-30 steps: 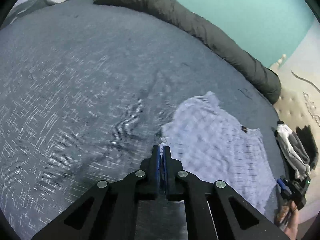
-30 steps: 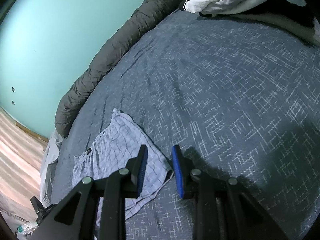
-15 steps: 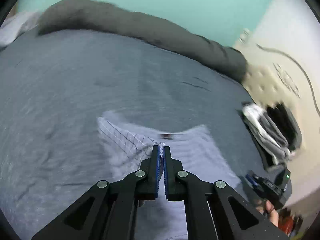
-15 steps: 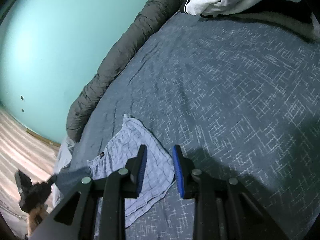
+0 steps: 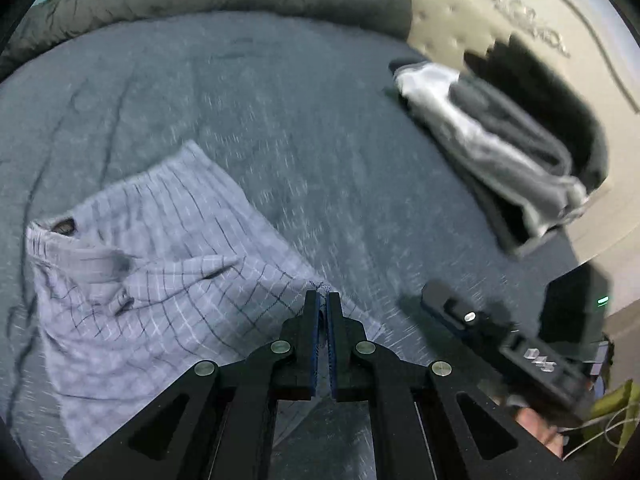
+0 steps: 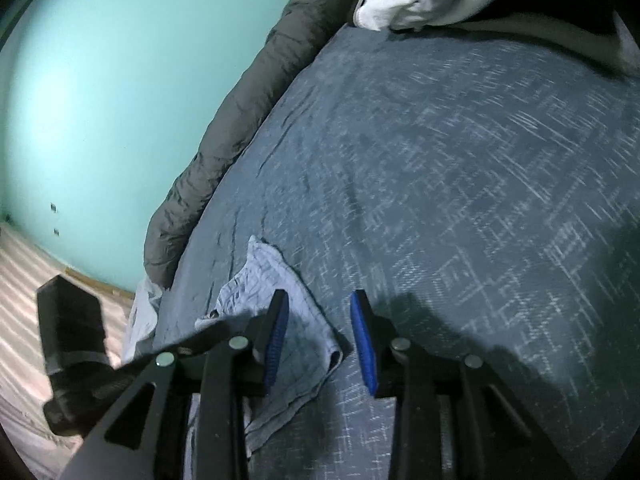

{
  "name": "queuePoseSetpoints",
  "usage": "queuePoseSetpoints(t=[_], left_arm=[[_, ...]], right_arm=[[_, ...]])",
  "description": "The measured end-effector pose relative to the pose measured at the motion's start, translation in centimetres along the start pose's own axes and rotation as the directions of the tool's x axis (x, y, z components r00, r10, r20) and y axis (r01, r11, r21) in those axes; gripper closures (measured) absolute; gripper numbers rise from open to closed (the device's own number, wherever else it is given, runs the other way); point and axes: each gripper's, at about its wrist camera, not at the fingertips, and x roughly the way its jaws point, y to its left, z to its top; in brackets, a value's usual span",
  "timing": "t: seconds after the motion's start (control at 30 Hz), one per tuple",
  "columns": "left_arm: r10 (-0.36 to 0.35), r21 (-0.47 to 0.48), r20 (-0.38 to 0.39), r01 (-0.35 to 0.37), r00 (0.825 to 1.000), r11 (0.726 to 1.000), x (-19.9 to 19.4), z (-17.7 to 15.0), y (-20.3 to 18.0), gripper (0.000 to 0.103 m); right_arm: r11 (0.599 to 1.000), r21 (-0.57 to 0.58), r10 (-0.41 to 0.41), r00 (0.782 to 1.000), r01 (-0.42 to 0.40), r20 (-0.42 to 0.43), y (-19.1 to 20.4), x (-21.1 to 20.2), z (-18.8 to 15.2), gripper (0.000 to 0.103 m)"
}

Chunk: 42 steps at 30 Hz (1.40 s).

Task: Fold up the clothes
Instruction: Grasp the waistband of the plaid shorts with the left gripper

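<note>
My left gripper (image 5: 322,300) pinches a corner of the checked shorts (image 5: 160,264), which trail away to its left across the blue bedspread (image 5: 320,120). My right gripper (image 6: 320,320) is opening, nothing clamped; the shorts lie under its left finger.

Dragged across the bed (image 5: 320,92) toward the headboard side, pinched at one hem corner: the checked shorts (image 5: 152,264), now doubled over on themselves with the waistband at the far edge (picture blurred, fold line unclear). Swung round with them, the left gripper (image 5: 322,300), its view now taking in the folded pile of clothes (image 5: 492,136) by the headboard (image 5: 520,8). Come close beside it, the right gripper (image 6: 320,316), jaws opening wider, nothing pressed between the fingers (image 6: 362,336).
</note>
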Motion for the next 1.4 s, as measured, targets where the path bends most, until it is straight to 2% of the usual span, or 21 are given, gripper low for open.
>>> queuePoseSetpoints(t=[0.07,0.17,0.2,0.23,0.3,0.37,0.57,0.8,0.97,1.23,1.4], left_arm=[[0.004,0.002,-0.03,-0.004,1.0,1.0,1.0,-0.3,0.1,0.099],[-0.003,-0.016,-0.019,0.003,1.0,1.0,0.3,-0.5,1.1,0.094],[-0.002,-0.019,-0.007,0.002,1.0,1.0,-0.5,-0.5,1.5,0.086],[-0.002,-0.023,0.004,0.002,1.0,1.0,-1.3,-0.6,2.0,0.07],[0.016,-0.028,0.041,-0.015,0.999,0.999,-3.3,-0.6,3.4,0.061],[0.053,-0.028,0.07,-0.052,0.996,0.998,-5.3,-0.6,5.2,0.061],[0.188,-0.049,0.093,-0.184,0.978,0.982,-7.2,0.4,10.3,0.061],[0.236,-0.037,0.052,-0.234,0.97,0.971,-5.8,1.6,13.2,0.061],[0.23,-0.015,0.05,-0.23,0.972,0.973,-5.4,1.6,13.6,0.061],[0.236,0.072,0.039,-0.239,0.971,0.968,-3.4,2.4,11.7,0.059],[0.28,0.114,0.01,-0.279,0.96,0.954,-1.4,2.7,11.4,0.059]], right_arm=[[1.0,-0.013,0.012,1.0,-0.012,-0.014,0.3,0.3,0.0,0.071],[0.999,-0.026,0.028,0.998,-0.029,-0.049,0.7,1.2,-0.1,0.071],[0.999,-0.03,0.032,0.998,-0.034,-0.06,1.0,1.6,-0.1,0.071],[0.999,-0.034,0.037,0.997,-0.039,-0.069,1.1,1.9,-0.1,0.071],[0.998,-0.048,0.045,0.995,-0.049,-0.088,1.6,2.4,-0.4,0.071],[0.996,-0.063,0.053,0.993,-0.06,-0.108,2.3,3.1,-0.6,0.071],[0.99,-0.122,0.05,0.984,-0.072,-0.173,4.0,5.1,-1.7,0.07],[0.974,-0.225,-0.037,0.977,-0.011,-0.208,5.7,7.2,-2.5,0.067],[0.97,-0.242,-0.078,0.976,0.027,-0.205,5.0,7.6,-2.2,0.067],[0.962,-0.27,-0.108,0.972,0.049,-0.209,5.1,7.9,-2.6,0.067],[0.945,-0.321,-0.128,0.968,0.054,-0.216,5.5,8.2,-3.0,0.067]])
